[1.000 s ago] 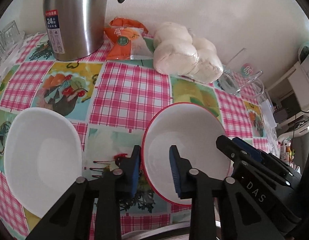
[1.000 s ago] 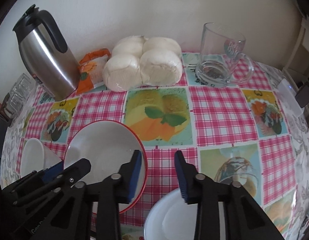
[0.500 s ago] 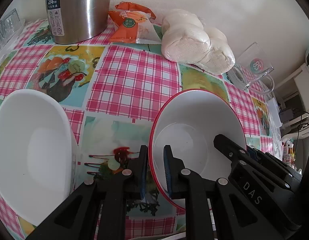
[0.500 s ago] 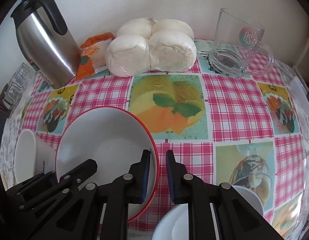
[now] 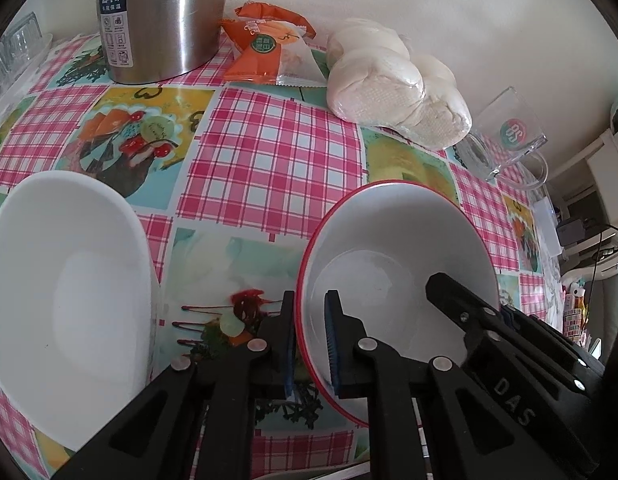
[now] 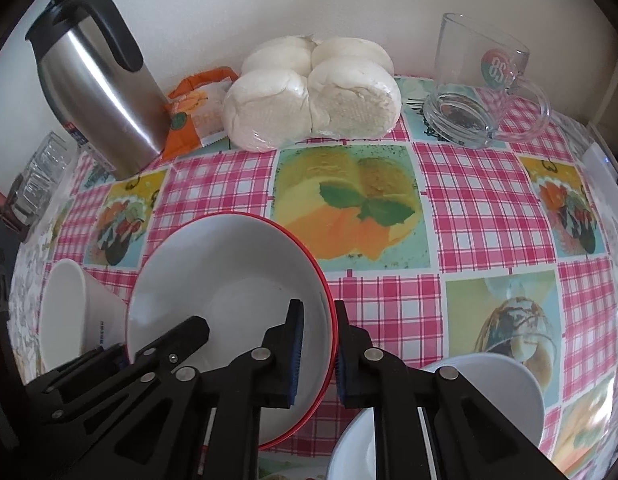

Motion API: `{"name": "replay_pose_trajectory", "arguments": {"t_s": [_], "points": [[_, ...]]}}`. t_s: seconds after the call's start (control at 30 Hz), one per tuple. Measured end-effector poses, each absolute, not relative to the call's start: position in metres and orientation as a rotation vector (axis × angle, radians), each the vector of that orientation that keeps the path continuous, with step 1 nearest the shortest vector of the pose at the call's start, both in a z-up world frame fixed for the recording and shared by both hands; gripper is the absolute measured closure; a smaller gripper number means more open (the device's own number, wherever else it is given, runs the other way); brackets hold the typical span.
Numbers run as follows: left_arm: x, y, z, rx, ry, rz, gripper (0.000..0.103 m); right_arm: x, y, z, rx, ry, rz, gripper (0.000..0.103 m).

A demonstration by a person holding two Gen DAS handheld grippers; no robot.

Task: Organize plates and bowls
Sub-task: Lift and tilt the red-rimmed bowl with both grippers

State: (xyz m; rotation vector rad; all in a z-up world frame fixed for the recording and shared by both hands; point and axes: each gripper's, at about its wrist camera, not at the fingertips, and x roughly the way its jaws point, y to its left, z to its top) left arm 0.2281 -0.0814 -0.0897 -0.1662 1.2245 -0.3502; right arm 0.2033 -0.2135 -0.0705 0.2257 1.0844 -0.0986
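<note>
Both tools grip the red-rimmed bowl (image 5: pixel 397 264) mid-desk: left tool (image 5: pixel 311 344) clenched on its left rim, right tool (image 6: pixel 317 354) closing on its right rim. Grasp step; next, probably a level lift toward the white bowl (image 5: pixel 65 280) at left.

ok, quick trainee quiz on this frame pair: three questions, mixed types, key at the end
1. True or false: the left tongs are clamped on the rim of the red-rimmed bowl.
2. What lies between the steel flask and the bag of buns? A) a banana B) an orange snack packet C) a spoon
3. In the left wrist view, what sits on the tablecloth to the left of the red-rimmed bowl?

Key: 1 true; 2 B; 3 a plain white bowl.
</note>
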Motion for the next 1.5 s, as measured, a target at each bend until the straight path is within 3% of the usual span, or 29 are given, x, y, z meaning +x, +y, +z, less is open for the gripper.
{"name": "replay_pose_trajectory", "arguments": {"t_s": [0.83, 1.5], "points": [[0.148, -0.078, 0.059, -0.056, 0.905, -0.423, 0.089, 0.104, -0.223, 0.059, 0.354, 0.748, -0.097, 0.088], [0.083, -0.052, 0.096, -0.029, 0.804, -0.424, 0.090, 0.027, -0.196, 0.099, 0.377, 0.674, -0.061, 0.088]]}}
